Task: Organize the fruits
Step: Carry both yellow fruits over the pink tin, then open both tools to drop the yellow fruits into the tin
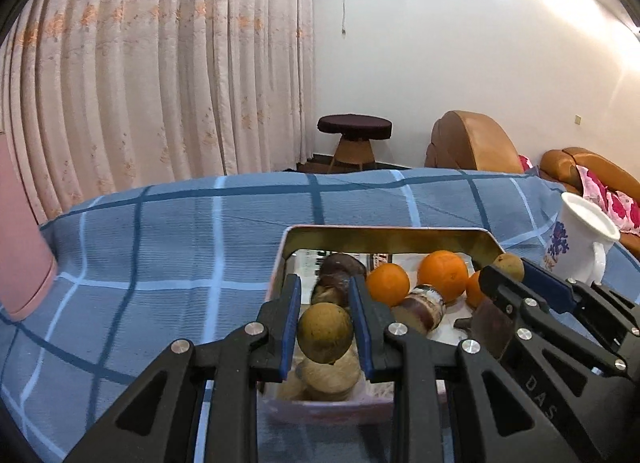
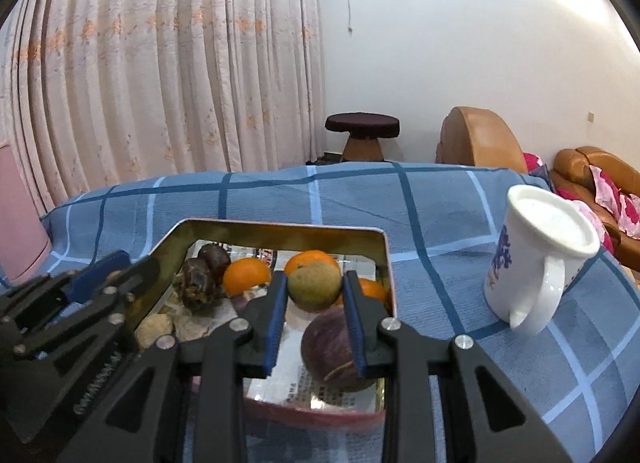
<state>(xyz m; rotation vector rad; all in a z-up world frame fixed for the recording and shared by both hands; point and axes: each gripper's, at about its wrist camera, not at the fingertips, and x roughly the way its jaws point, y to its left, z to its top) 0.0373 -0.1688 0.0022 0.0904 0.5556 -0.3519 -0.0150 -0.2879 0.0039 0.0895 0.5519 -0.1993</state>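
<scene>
Held one round greenish-brown fruit between the left gripper's blue pads, raised above the tin tray. Gripped a second, similar fruit within the right gripper. Lay past the tongs, inside the tray: oranges, dark wrinkled fruits, a large purple fruit directly beneath the right tongs, pale ones under the left.

Pleated floral curtains meet a white wall, with a round stool and tan sofa below.
</scene>
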